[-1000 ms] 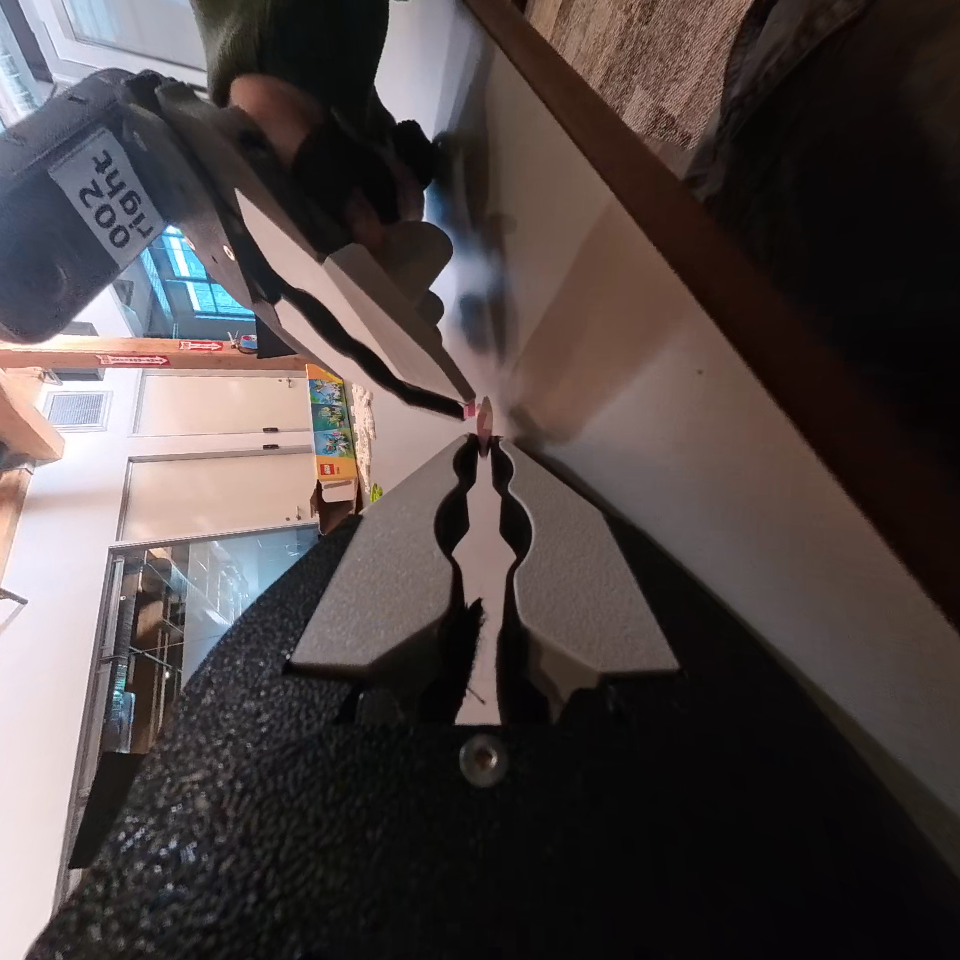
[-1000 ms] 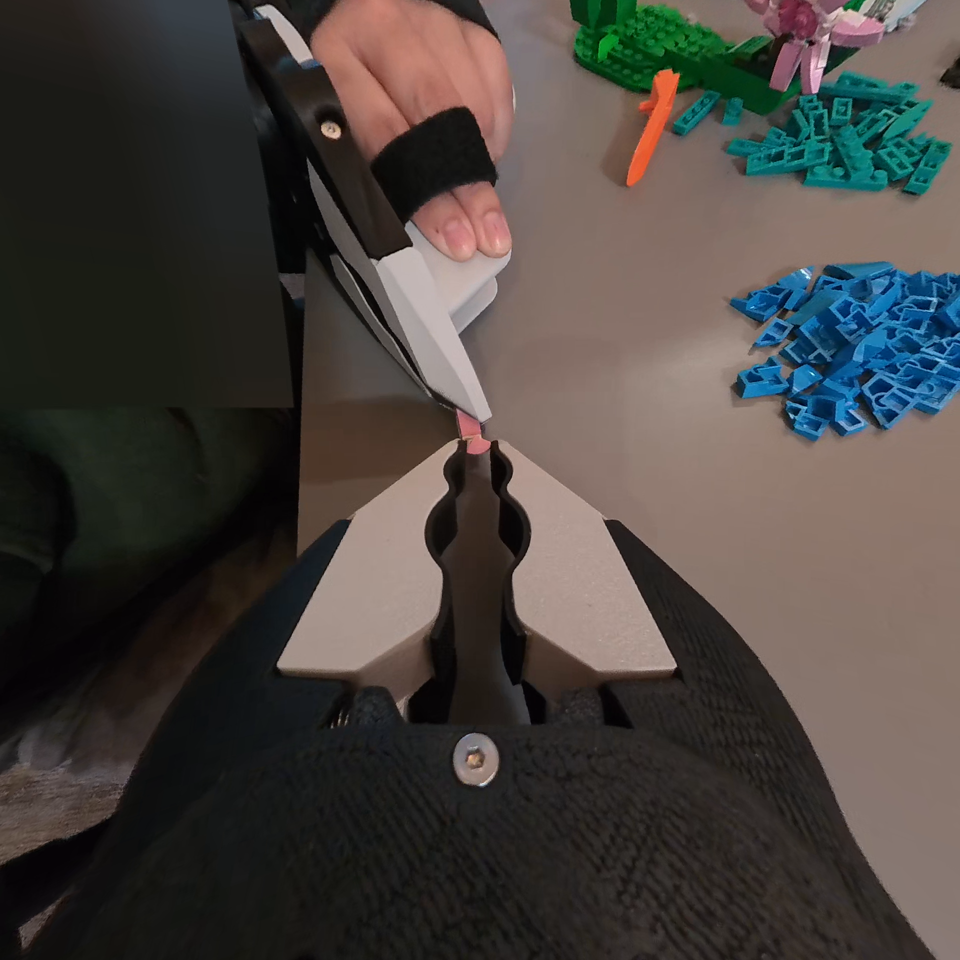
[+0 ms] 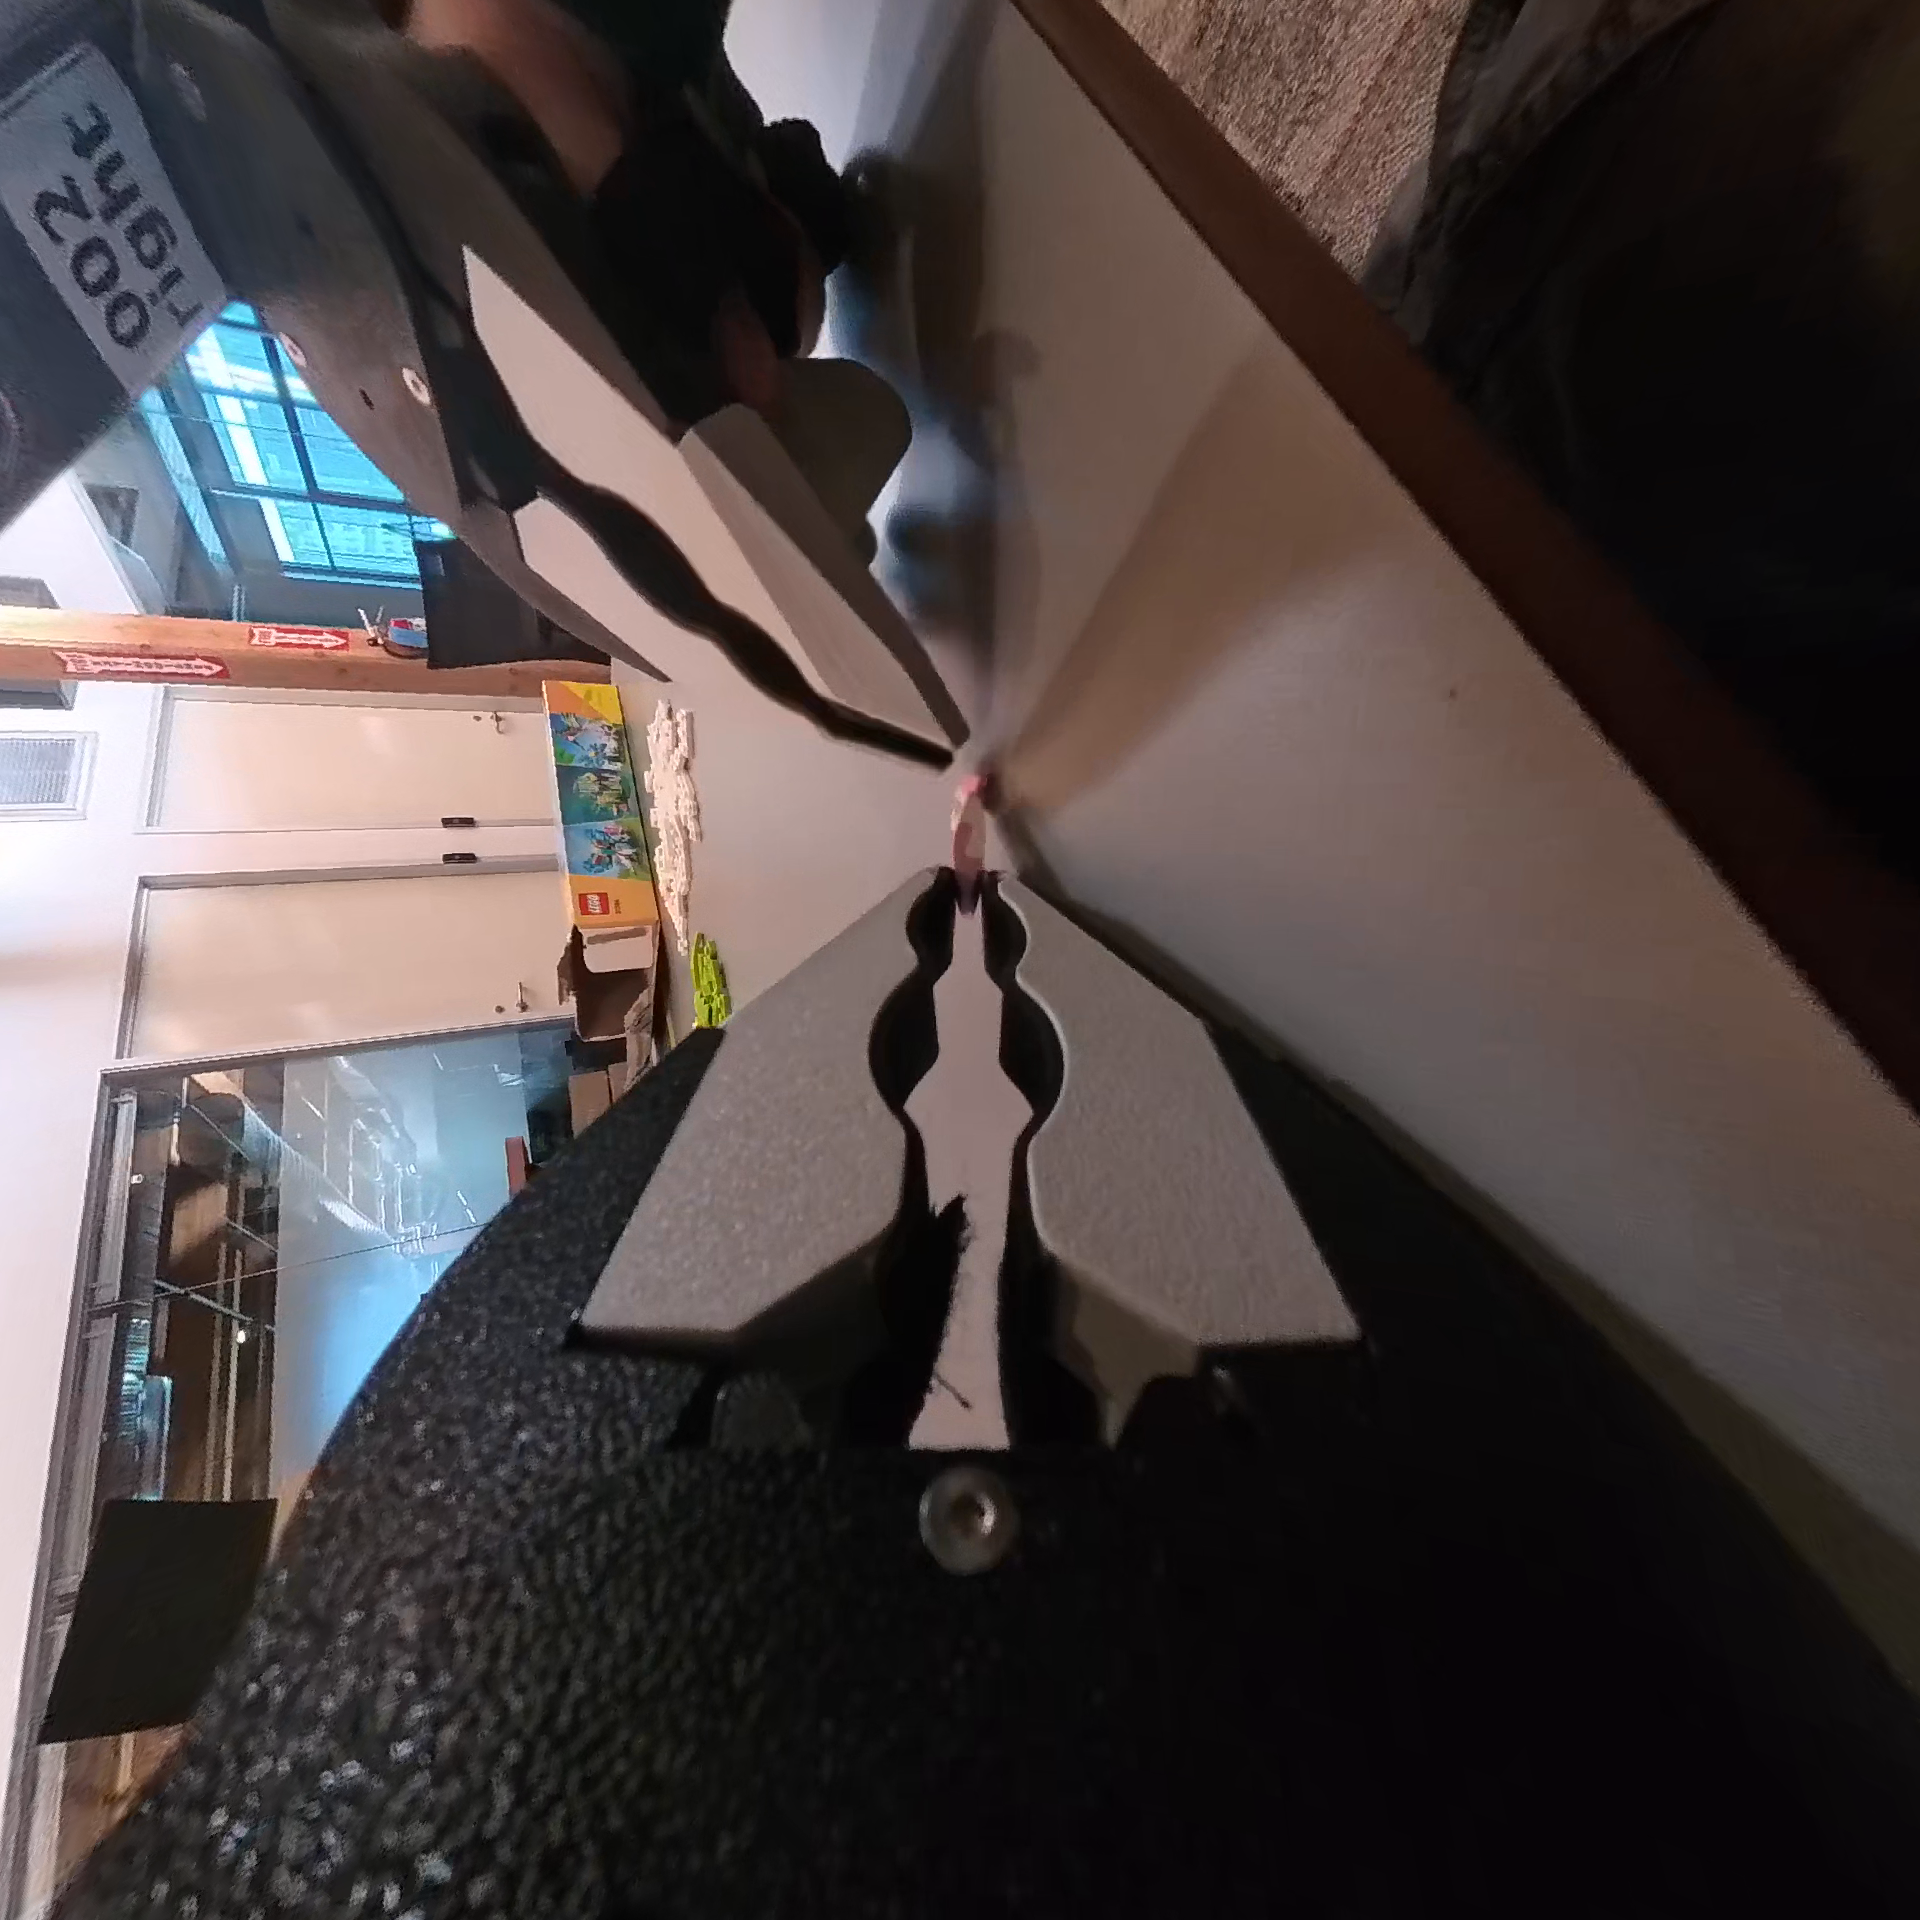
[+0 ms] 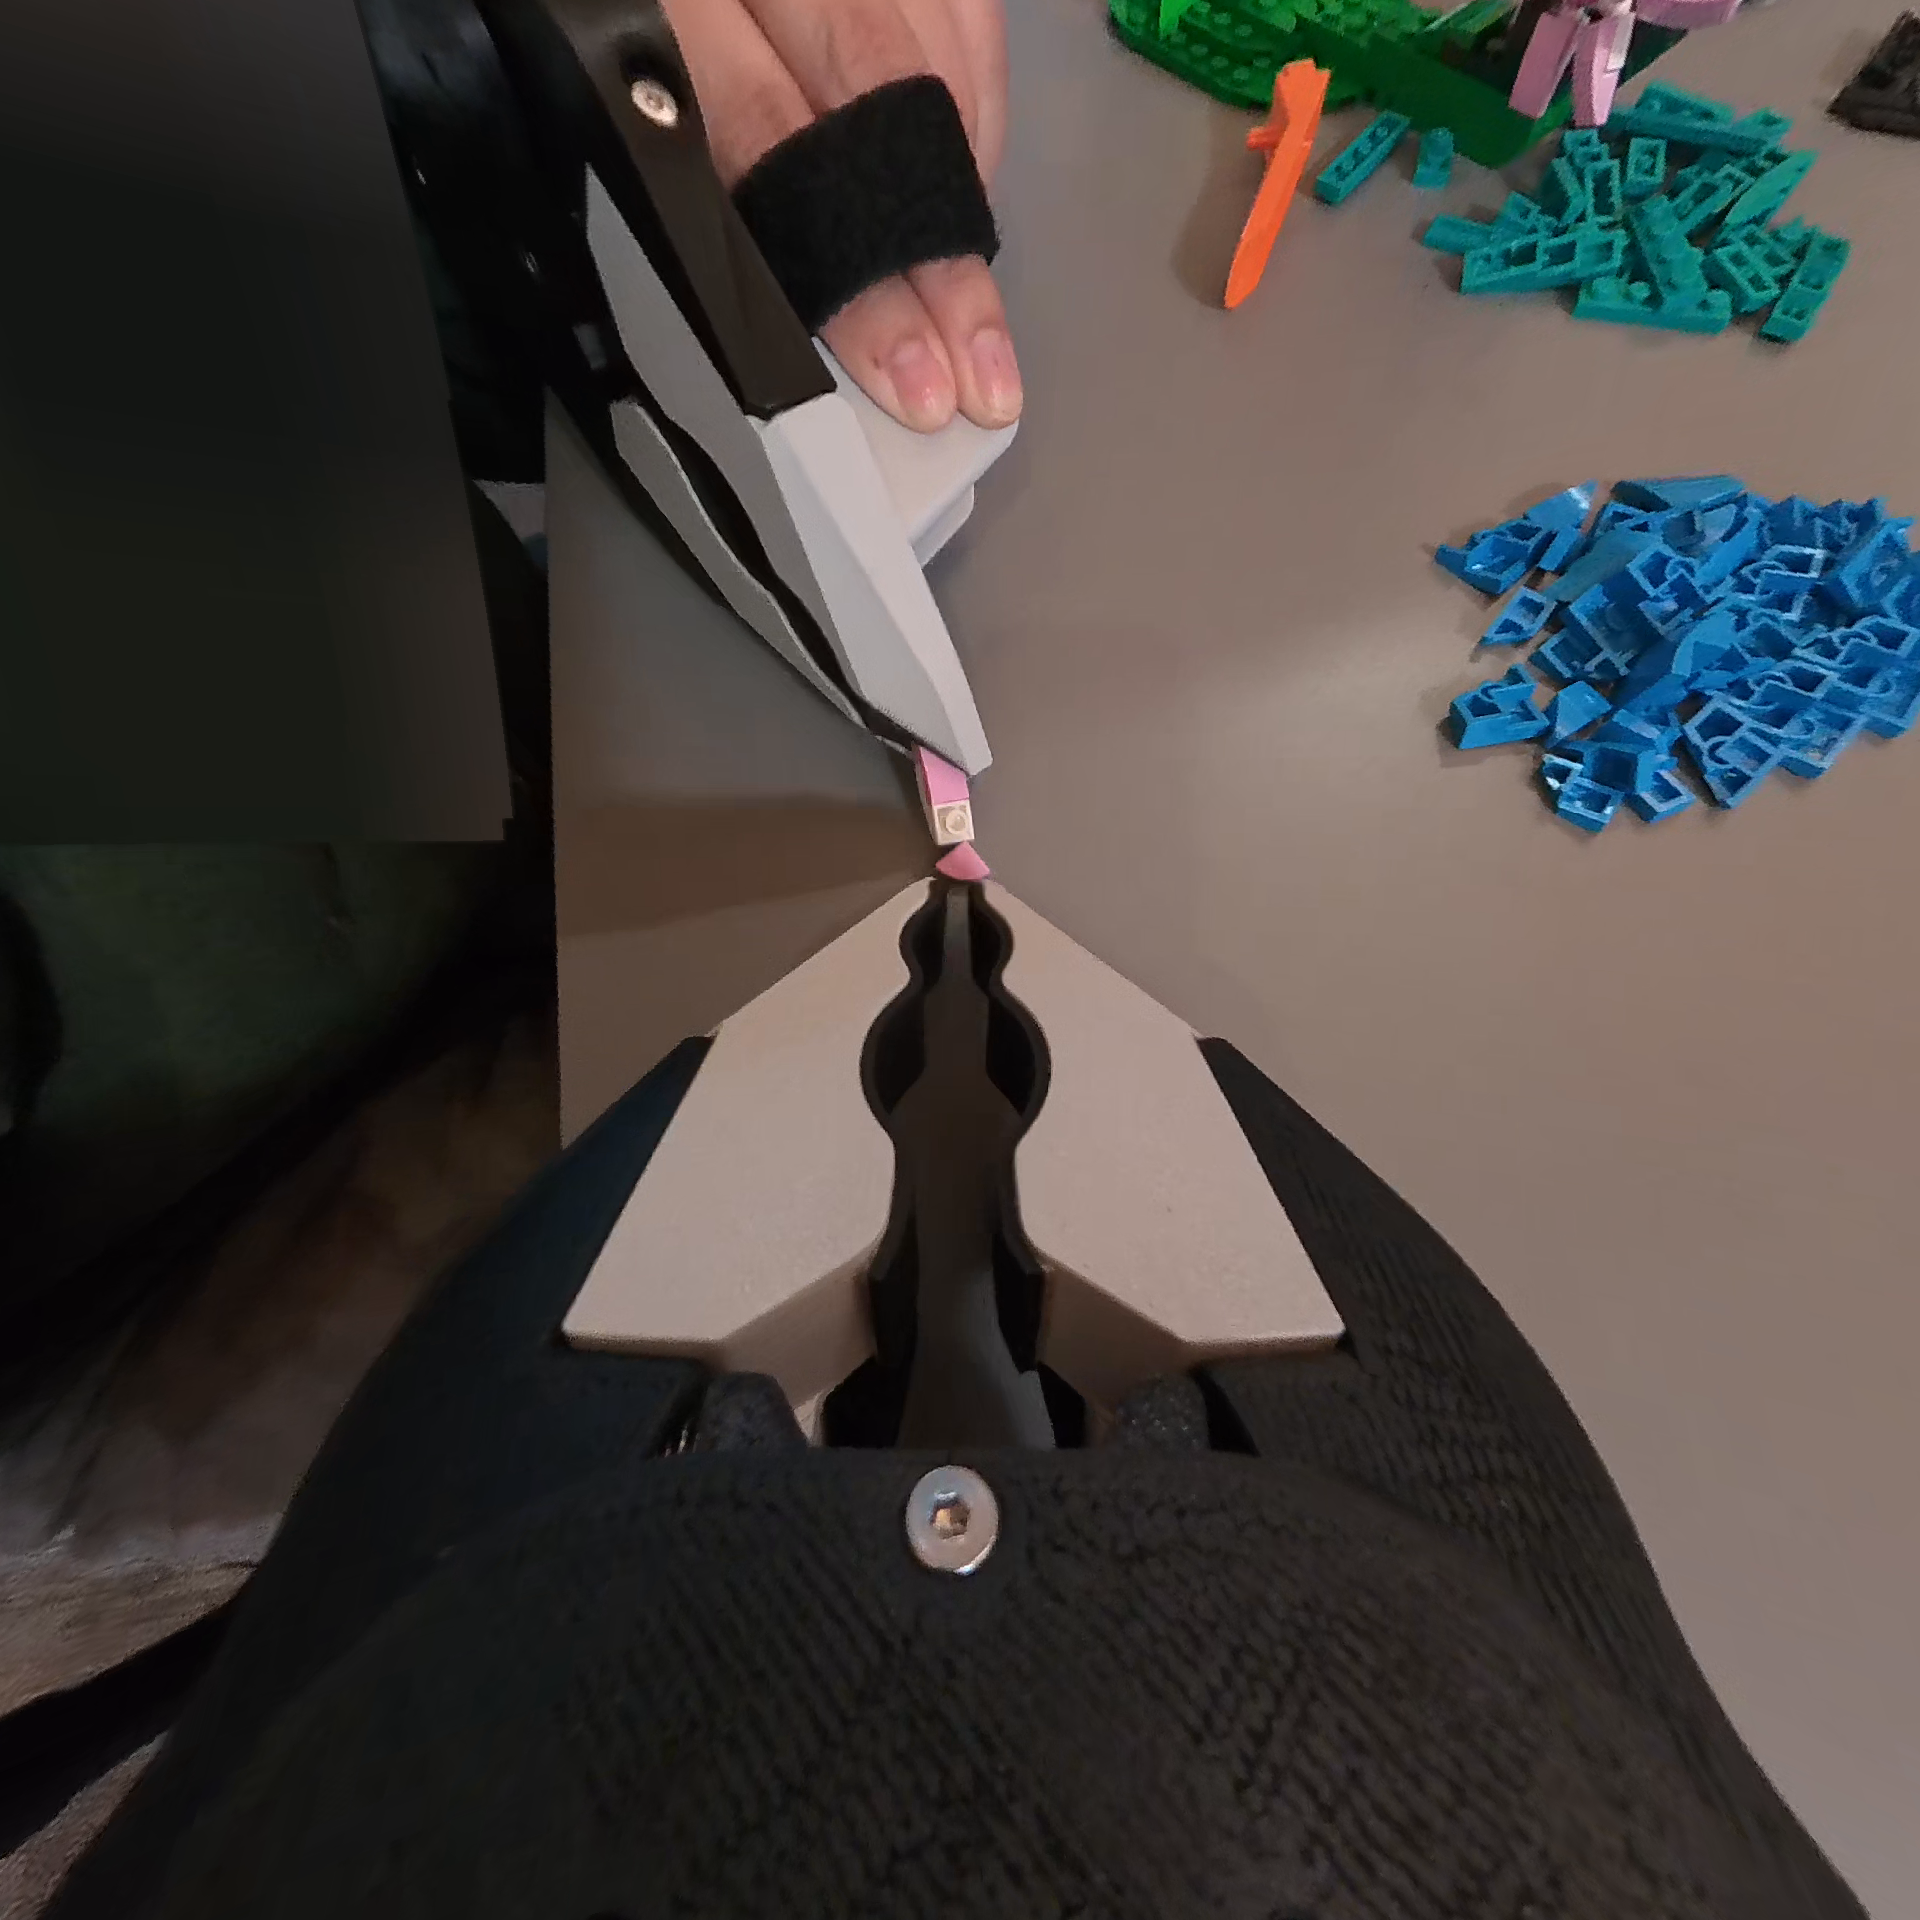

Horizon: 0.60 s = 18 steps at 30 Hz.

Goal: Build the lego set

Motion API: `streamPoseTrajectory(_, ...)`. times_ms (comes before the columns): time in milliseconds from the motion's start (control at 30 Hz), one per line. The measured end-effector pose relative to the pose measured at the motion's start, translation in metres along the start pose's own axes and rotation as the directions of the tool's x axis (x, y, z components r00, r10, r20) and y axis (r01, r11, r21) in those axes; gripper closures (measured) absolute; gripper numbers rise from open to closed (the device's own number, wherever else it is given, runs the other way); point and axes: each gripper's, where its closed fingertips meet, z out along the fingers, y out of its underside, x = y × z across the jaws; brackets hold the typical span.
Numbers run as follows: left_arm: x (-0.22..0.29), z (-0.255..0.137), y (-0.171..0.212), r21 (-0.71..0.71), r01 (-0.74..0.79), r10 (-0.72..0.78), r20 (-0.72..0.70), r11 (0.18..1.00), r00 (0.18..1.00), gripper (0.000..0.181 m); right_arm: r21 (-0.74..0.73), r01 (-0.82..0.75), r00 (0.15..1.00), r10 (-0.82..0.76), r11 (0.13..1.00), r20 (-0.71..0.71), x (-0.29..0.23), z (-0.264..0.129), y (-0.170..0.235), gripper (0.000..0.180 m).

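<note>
The right gripper [image 4: 958,891] is clenching a small pink piece [image 4: 958,864] at its very fingertips, only a wedge of it showing above the closed jaws. Just beyond it, the left gripper [image 4: 940,753] is coming in from the upper left, gripping a longer pink brick [image 4: 941,777] that is carrying a white stud piece [image 4: 952,823] on its lower end. The white piece and the pink wedge are sitting just apart, nearly touching, above the grey table [image 4: 1299,1039] close to its near-left edge. A hand [image 4: 883,197] with a black strap across two fingers is holding the left gripper's body. In the left wrist view, the left gripper [image 3: 968,883] is pinching the pink brick [image 3: 968,831] between its tips, and the right gripper [image 3: 951,750] is pointing in from the upper left, its tips closed and almost meeting the brick. Toward the table's right edge, a heap of blue bricks [image 4: 1704,644] is lying; farther back a teal heap [image 4: 1652,239] and an orange piece [image 4: 1273,182] are lying beside a green build [image 4: 1351,57] at the far edge. In the left wrist view, a yellow box [image 3: 603,800] is standing well off along the table, with white pieces [image 3: 675,810] beside it.
</note>
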Motion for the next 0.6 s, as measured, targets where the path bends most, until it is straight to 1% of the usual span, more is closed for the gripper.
streamPoseTrajectory(67,0.0006,-0.0006,0.0014,-0.003,0.000,0.000,-0.012,1.000,1.000,0.178,-0.013,0.013,1.000,-0.013,1.000,-0.020,0.0012,0.0020,0.0006,0.171)
streamPoseTrajectory(200,0.0009,-0.0004,0.0015,-0.004,-0.004,0.004,-0.015,1.000,1.000,0.178,-0.013,0.015,1.000,-0.016,1.000,-0.027,0.0024,0.0052,-0.0021,0.167)
streamPoseTrajectory(367,0.0010,-0.0002,0.0015,-0.001,0.000,0.000,-0.014,1.000,1.000,0.178,-0.007,-0.025,0.999,0.024,1.000,-0.035,0.0038,0.0064,-0.0039,0.166)
streamPoseTrajectory(500,0.0011,-0.0007,0.0020,-0.003,-0.003,0.003,-0.012,1.000,1.000,0.178,-0.011,-0.044,0.994,0.043,0.999,-0.101,0.0058,0.0057,-0.0032,0.164)
streamPoseTrajectory(600,0.0014,-0.0018,0.0034,-0.005,-0.001,0.001,-0.012,1.000,1.000,0.178,-0.035,-0.013,0.988,0.008,0.999,-0.152,0.0044,0.0042,-0.0012,0.164)
